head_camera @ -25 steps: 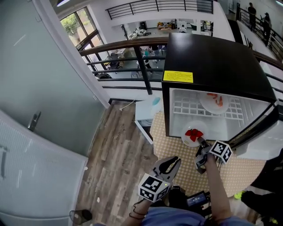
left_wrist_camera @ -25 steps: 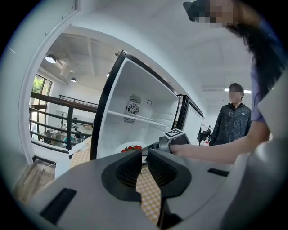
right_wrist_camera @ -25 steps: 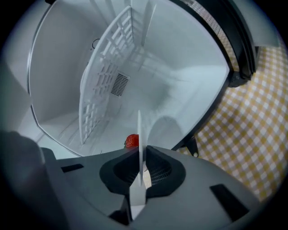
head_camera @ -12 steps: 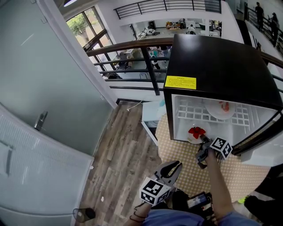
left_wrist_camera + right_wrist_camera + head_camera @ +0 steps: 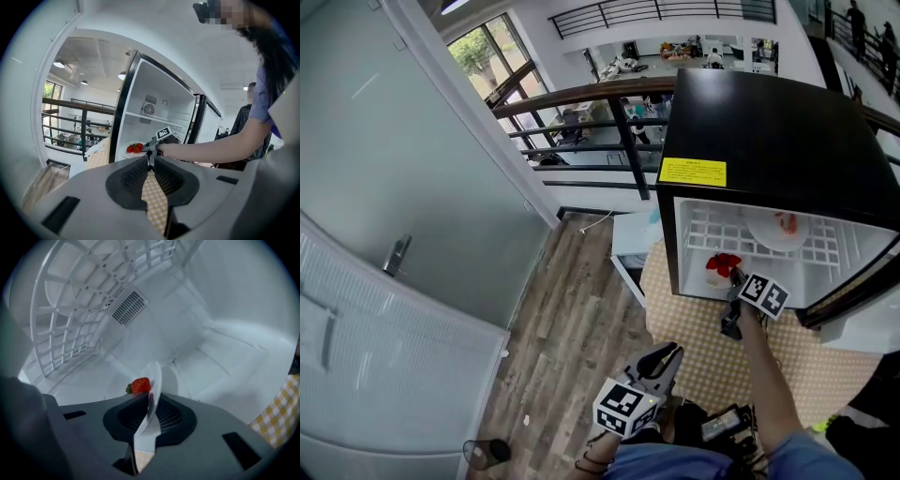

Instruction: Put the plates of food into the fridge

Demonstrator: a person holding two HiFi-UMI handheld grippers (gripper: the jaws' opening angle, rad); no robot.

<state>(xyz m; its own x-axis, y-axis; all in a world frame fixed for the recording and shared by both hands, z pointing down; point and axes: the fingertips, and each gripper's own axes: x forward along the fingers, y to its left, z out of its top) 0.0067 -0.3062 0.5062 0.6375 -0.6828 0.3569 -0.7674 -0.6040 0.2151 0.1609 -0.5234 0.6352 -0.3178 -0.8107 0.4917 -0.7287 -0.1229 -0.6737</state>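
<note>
Dark railing point(image 5: 581, 98), with wood-plank floor point(image 5: 572, 319) on its near side, checked yellow mat point(image 5: 698, 333) nearer right, frosted panel point(image 5: 394, 169) left.

Fridge point(image 5: 769, 122) sits on mat point(image 5: 712, 366), seen from the front. Door point(image 5: 861, 328) stands open at its right. 2 levels inside: wire shelf point(image 5: 717, 232) above, upper plate point(image 5: 783, 228) on it toward the right. Strawberry plate point(image 5: 722, 267) in the lower compartment, front left. Railing point(image 5: 581, 98) behind fridge. Bare floor point(image 5: 562, 328) left of mat.
</note>
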